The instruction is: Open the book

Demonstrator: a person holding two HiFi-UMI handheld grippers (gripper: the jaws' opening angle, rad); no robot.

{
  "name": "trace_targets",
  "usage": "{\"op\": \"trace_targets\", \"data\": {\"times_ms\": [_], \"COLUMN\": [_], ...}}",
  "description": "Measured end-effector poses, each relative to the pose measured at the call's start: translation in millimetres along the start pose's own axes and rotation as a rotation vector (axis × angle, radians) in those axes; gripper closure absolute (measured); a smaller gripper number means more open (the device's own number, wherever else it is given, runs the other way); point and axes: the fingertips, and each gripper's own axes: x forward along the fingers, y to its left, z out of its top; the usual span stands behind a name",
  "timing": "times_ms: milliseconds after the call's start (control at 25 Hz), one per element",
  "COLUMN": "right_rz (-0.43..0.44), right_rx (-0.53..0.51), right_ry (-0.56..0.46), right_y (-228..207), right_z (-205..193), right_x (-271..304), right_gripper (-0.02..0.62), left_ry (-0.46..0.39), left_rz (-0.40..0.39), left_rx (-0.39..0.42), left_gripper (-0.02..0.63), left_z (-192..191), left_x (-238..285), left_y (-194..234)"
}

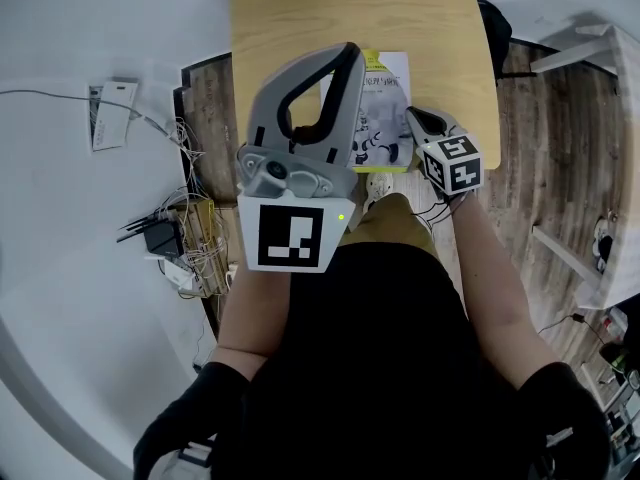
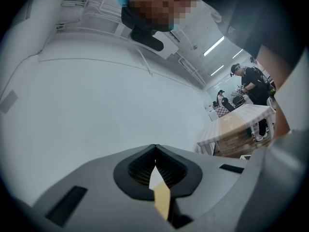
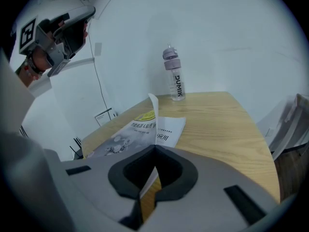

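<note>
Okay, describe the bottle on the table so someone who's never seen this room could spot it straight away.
Start at the light wooden table in front of the pale wall. A thin book lies towards its near side, and the bottle stands beyond it, close to the far edge. It is the only upright thing on the tabletop: clear, with a lilac cap and dark lettering running down its side.

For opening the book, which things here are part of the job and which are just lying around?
In the job: book, a leaf pinched in the shut right gripper; table under it.
Lying about: bottle at the table's far end; left gripper, shut, empty, raised.
</note>
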Motion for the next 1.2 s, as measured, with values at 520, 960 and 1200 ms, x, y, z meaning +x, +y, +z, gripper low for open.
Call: {"op": "trace_targets", "data": {"times_ms": [520,960,1200], "right_rz": [0.119,0.000,-0.184], "right_rx": [0.194,0.543,0.345], "right_ry": [-0.182,-0.219,-0.109], "right_y": [47,37,20], "right_z": [47,26,16], "right_x": [-19,2,3], "right_gripper": [0.566,0.563,0.561], "left_ry": [-0.025,-0.025,-0.037], "left_rz": [-0.048,-0.083,-0.105], "left_rx": [0.009,-0.001,0.001], "left_gripper": [0.597,0.597,0.597], "left_z": [0,-13,-16], "left_x": [-20,-44,-47], "left_y": [21,46,50]}}
